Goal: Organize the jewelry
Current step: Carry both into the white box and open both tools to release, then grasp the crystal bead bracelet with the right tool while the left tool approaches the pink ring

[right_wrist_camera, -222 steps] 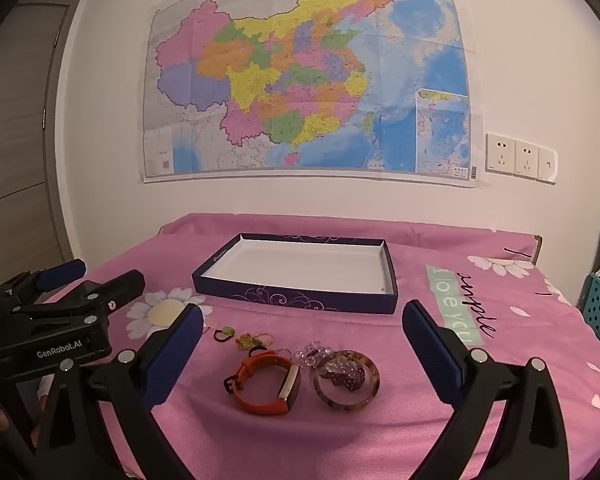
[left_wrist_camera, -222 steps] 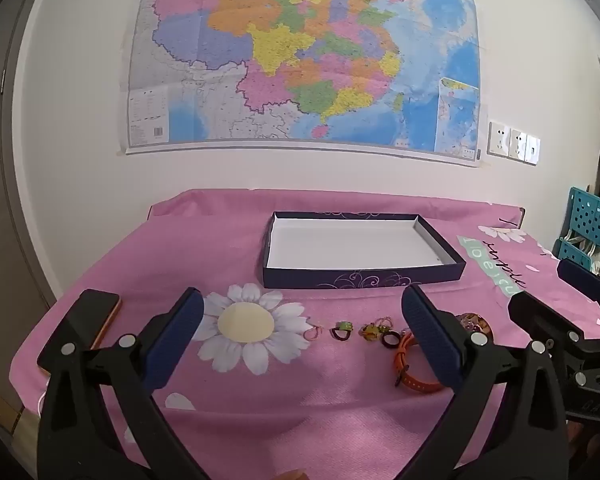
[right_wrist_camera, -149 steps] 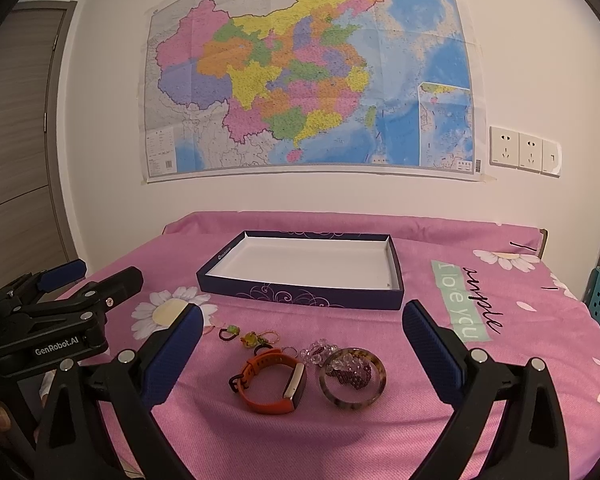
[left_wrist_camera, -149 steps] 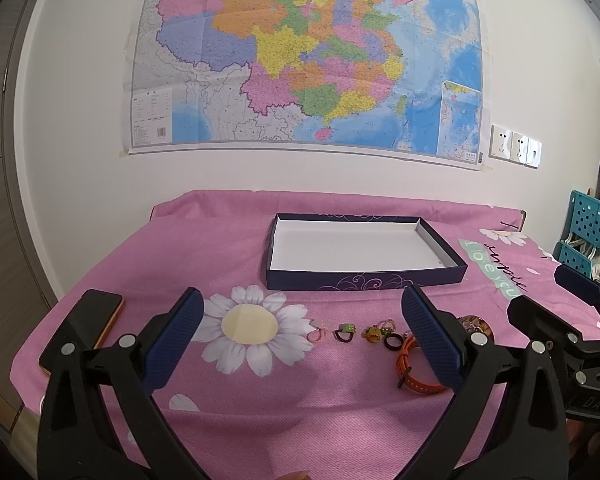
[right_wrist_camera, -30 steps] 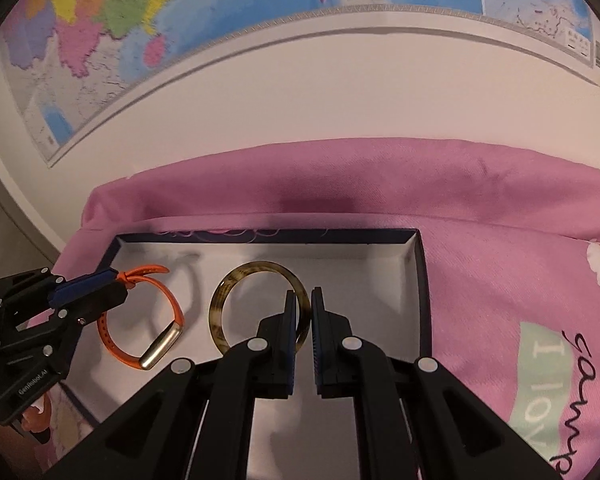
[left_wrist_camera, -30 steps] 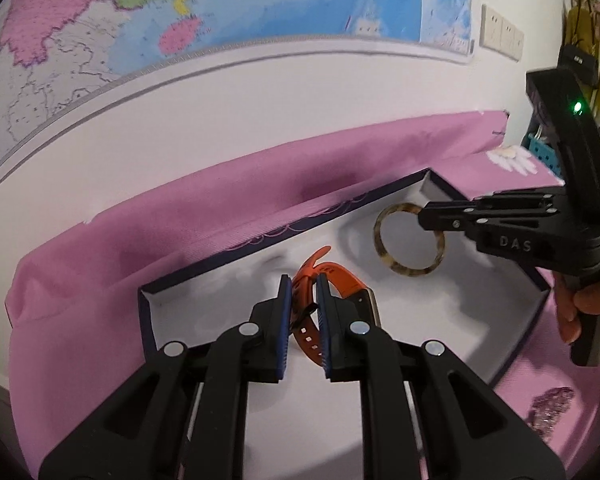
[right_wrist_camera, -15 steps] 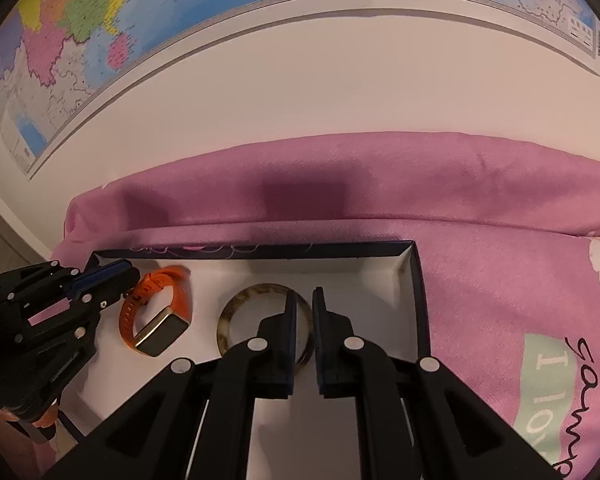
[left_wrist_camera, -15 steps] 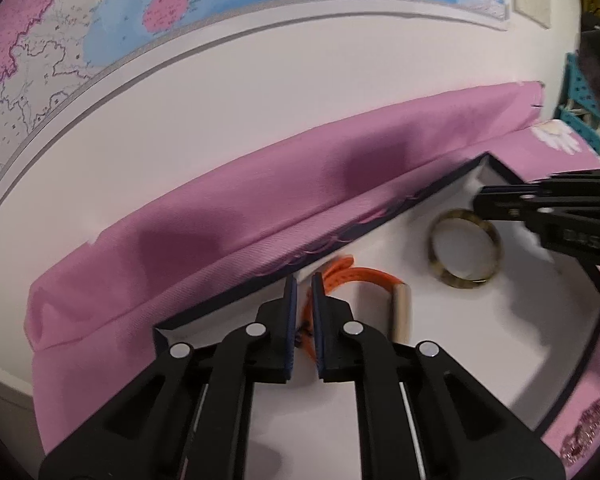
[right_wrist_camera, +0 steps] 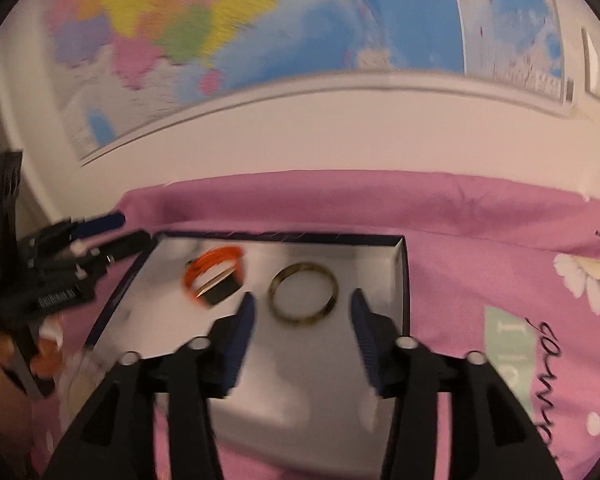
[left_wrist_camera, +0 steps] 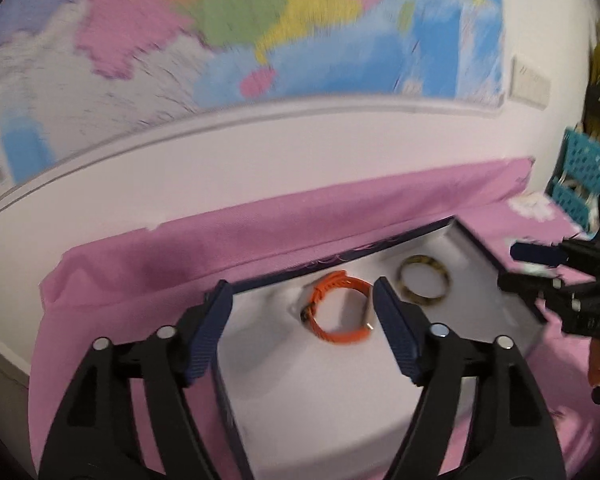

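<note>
Here, both grippers have just spread their fingers, nothing between them: the left gripper (left_wrist_camera: 302, 312) above the orange watch band (left_wrist_camera: 338, 307), the right gripper (right_wrist_camera: 302, 318) above the tortoiseshell bangle (right_wrist_camera: 303, 296), both lying in the box (right_wrist_camera: 401, 276). Best to lift straight clear, avoiding the box walls.

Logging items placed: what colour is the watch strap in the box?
Orange; the watch strap shows best in the left wrist view.

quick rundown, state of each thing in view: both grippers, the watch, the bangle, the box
left gripper: open, jaws just opened, nothing gripped
right gripper: open, jaws just opened, nothing gripped
orange strap watch: released, lying in the box
mottled brown round bangle: released, lying flat in the box
shallow dark blue box with white inside: lidless, on the pink cloth
</note>
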